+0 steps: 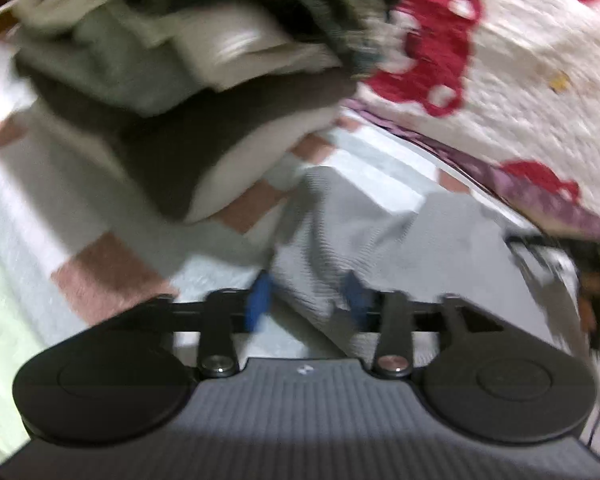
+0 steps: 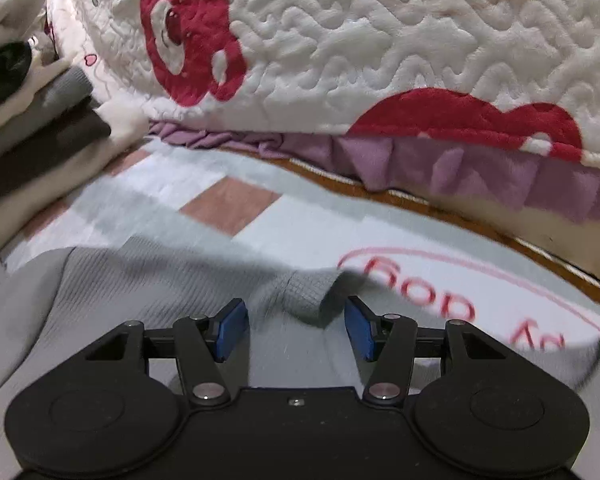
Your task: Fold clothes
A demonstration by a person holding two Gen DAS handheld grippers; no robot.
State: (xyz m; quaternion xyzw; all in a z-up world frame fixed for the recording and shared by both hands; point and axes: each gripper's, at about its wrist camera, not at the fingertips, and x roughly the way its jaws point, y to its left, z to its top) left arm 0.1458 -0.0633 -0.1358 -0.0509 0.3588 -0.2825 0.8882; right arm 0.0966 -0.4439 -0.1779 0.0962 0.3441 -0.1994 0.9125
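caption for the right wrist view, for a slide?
Right gripper open over a raised fold of the gray garment on the mat, beside a stack of folded clothes.

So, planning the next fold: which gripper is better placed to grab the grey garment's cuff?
Right. The right gripper is open with the grey garment cuff bunched just ahead, between its pads.

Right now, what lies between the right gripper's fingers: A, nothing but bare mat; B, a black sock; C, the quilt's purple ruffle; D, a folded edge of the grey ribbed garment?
D: a raised fold of the grey ribbed garment sits between the open blue fingers of the right gripper.
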